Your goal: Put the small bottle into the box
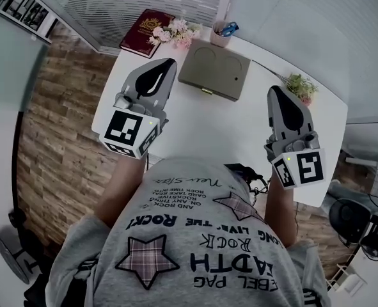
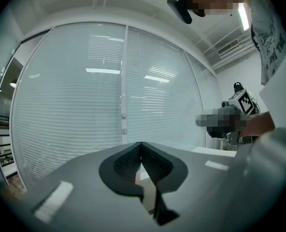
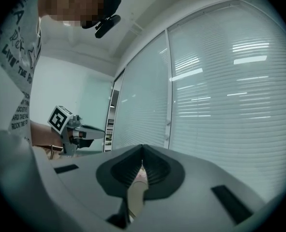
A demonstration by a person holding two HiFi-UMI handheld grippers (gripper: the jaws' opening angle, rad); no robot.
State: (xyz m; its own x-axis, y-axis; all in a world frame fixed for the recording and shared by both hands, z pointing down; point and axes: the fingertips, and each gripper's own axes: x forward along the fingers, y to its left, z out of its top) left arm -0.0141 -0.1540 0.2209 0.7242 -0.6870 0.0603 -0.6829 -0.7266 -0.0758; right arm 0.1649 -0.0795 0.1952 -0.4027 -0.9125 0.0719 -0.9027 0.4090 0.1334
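The person's grey shirt (image 1: 195,248) is covering the near edge of the white worktop (image 1: 240,126), and the small bottle is not showing in any view. The left gripper (image 1: 171,61) and the right gripper (image 1: 274,89) are both hovering with jaws pressed together, holding nothing. One olive box (image 1: 214,74) is lying shut between the two grippers, towards the far edge; beyond it are sitting one red book (image 1: 141,34), one flower bunch (image 1: 174,32) and one pink cup (image 1: 220,37), with one small plant (image 1: 300,85) standing at the right
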